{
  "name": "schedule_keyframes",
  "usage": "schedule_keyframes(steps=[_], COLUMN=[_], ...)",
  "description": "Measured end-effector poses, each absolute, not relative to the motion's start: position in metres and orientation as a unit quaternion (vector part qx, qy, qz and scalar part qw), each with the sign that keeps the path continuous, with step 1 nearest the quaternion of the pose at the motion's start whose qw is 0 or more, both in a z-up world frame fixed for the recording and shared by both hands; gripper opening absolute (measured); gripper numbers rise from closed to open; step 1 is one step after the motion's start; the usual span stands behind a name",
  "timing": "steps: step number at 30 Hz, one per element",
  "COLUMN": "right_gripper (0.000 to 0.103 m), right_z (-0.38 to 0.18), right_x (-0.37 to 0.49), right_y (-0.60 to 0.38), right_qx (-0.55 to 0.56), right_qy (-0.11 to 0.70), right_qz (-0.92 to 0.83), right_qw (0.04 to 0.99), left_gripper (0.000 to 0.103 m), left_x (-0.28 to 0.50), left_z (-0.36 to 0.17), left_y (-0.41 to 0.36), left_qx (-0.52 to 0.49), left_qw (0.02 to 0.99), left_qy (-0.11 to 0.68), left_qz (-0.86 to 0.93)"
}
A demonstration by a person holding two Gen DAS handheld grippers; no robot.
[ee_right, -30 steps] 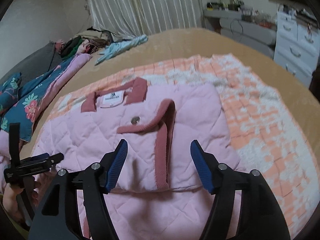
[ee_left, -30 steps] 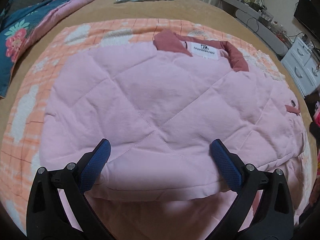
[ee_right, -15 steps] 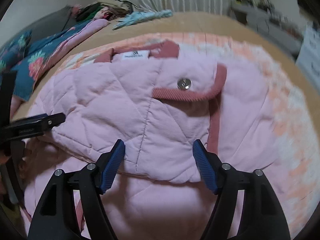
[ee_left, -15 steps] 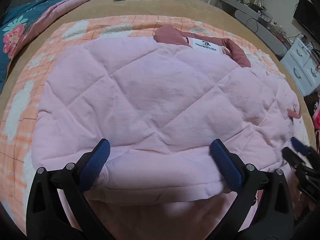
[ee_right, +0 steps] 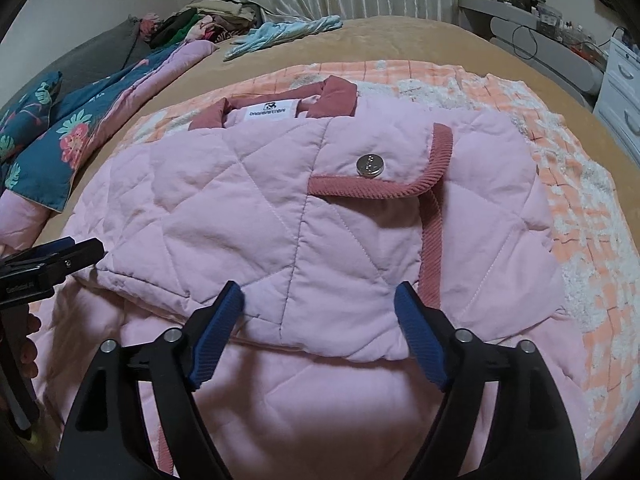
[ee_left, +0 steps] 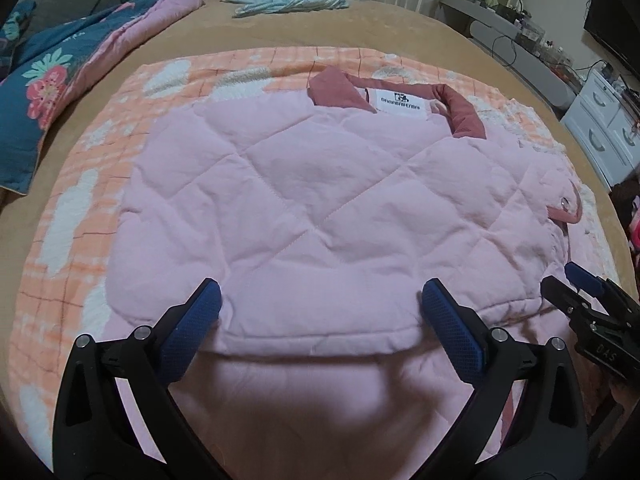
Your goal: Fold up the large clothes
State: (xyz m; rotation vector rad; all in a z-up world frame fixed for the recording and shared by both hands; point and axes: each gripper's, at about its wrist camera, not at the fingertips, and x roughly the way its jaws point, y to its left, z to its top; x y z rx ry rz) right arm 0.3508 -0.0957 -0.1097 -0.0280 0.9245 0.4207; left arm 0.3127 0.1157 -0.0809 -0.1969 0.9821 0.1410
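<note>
A pink quilted jacket (ee_left: pixel 320 208) with a dark rose collar (ee_left: pixel 460 110) and a white label lies on the bed, its sides folded inward over the body. In the right wrist view the jacket (ee_right: pixel 248 216) shows a rose-trimmed flap with a metal snap (ee_right: pixel 370 165). My left gripper (ee_left: pixel 320 320) is open and empty, its jaws either side of the near folded edge. My right gripper (ee_right: pixel 320 320) is open and empty over the same edge further right; it also shows in the left wrist view (ee_left: pixel 576 284). The left gripper's tip shows in the right wrist view (ee_right: pixel 68 256).
The jacket rests on an orange and white checked blanket (ee_left: pixel 80 216) over a tan bedspread (ee_left: pixel 280 28). A blue floral quilt (ee_left: pixel 44 92) lies at the left, a light blue garment (ee_left: pixel 288 0) at the far end, a white drawer unit (ee_left: pixel 600 128) at the right.
Both grippers have drawn back a little from the jacket, so more of the bed shows. The right gripper has come into the left wrist view at the right. Both stay open.
</note>
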Motion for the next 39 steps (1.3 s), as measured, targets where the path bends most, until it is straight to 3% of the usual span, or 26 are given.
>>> schedule_keyframes(steps=[13, 39], right_gripper=[0.095, 0.099], right_z=[-0.089, -0.031], right_x=[0.342, 0.299], right_y=[-0.104, -0.118], right_qx=[0.006, -0.029], right_qy=[0.426, 0.33], right_qz=[0.206, 0.198], right_qw=[0.881, 0.922], left_gripper=[0.094, 0.094], left_x=[0.296, 0.252], left_z=[-0.058, 0.004], left_y=[0.107, 0.094], left_qx=[-0.096, -0.095], left_qw=[0.88, 0.902], left_qy=[0.462, 0.415], left_qz=[0.064, 0.073])
